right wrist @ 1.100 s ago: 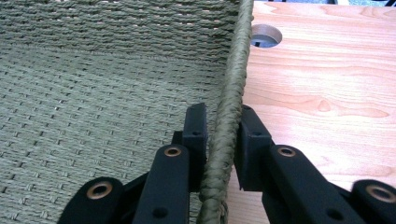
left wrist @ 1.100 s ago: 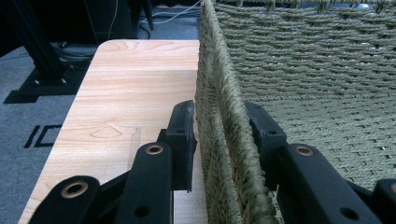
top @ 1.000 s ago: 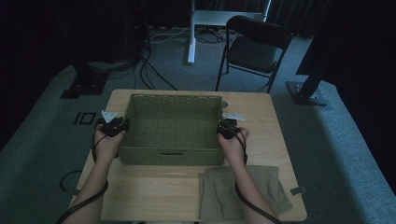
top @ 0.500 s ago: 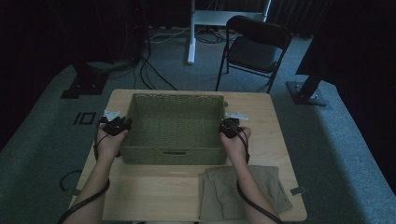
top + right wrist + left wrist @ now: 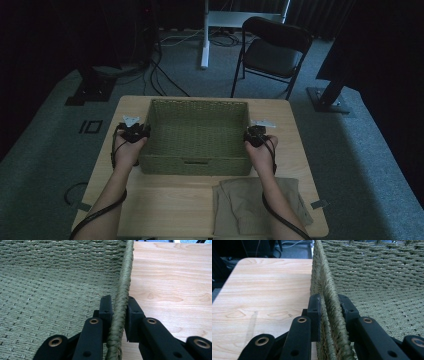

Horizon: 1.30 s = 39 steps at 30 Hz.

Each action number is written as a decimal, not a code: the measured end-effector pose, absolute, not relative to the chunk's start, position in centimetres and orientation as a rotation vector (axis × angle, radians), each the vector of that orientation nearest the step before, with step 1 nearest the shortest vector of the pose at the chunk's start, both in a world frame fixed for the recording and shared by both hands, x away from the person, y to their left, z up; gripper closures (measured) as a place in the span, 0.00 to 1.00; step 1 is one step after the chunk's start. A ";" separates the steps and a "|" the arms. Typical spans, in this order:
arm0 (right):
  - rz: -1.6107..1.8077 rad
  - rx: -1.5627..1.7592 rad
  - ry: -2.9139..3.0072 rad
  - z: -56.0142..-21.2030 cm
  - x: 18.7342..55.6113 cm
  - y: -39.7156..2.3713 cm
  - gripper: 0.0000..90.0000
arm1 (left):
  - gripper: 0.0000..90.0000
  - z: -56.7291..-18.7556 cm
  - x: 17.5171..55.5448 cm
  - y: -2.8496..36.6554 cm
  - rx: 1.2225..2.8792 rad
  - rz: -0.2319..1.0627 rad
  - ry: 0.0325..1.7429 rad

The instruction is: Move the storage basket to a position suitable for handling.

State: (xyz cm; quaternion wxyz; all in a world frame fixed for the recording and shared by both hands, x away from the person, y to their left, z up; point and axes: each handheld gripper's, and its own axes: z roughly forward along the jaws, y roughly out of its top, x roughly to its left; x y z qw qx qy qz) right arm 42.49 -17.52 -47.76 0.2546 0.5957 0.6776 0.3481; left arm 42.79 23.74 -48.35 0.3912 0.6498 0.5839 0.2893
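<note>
A dim room with grey carpet, a folding chair (image 5: 272,52) and trailing cables on the far side frames a pale wooden table (image 5: 165,210). On the far half of that table sits a green woven basket (image 5: 197,135), empty, its long axis running left to right. Near it, at the table's near right corner, lies a folded khaki garment (image 5: 250,205), apart from the basket's near wall. The left gripper (image 5: 134,133) is clamped on the basket's left wall; in the left gripper view its pads (image 5: 314,315) press the woven rim (image 5: 329,302) from outside and inside, having just finished closing on it. The right gripper (image 5: 256,136) is likewise clamped on the right wall, where the right gripper view shows the braided rim (image 5: 122,295) pinched between its jaws. Both hands hold the short walls at about mid-length, so the basket lies squarely between them, neither arm nearer than the other. Any coming shift or lift probably depends on both hands moving together, or the basket would skew.
</note>
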 end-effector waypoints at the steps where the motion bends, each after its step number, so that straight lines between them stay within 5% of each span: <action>1: 0.943 1.614 1.841 -47.8 42.5 -17.7 0.87 | 0.84 -48.3 42.8 23.7 1.651 0.735 1.483; 39: 0.906 1.675 1.797 -47.6 42.4 -26.1 0.87 | 0.87 -48.3 44.7 15.3 1.700 0.667 1.409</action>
